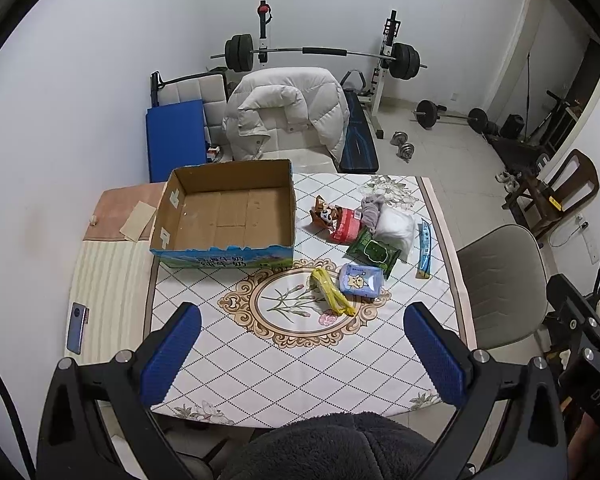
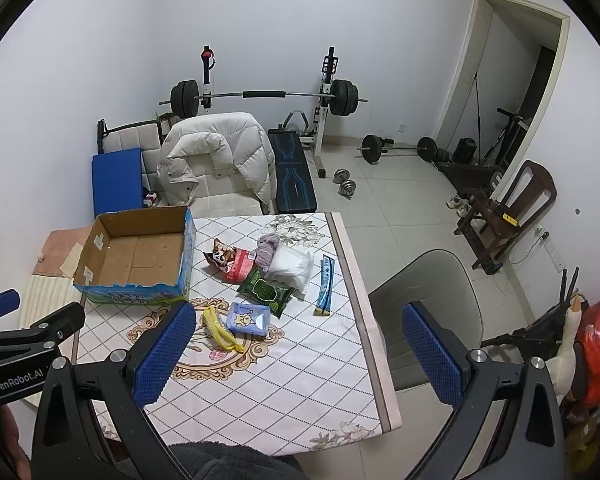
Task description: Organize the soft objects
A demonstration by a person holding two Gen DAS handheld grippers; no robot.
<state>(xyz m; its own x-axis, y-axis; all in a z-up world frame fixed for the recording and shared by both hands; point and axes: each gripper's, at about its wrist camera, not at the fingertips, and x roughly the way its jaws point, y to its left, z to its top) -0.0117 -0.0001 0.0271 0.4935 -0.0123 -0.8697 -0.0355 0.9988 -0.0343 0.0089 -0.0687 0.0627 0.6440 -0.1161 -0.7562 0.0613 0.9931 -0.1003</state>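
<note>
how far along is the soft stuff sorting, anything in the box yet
Nothing done: the open cardboard box is empty. Nothing in hand: the left gripper and right gripper are open. All left: yellow folded bag, blue tissue pack, green wipes pack and the rest.

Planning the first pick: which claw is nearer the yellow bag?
Right. The right claw hangs just short of the yellow bag; the left claw sits farther back.
</note>
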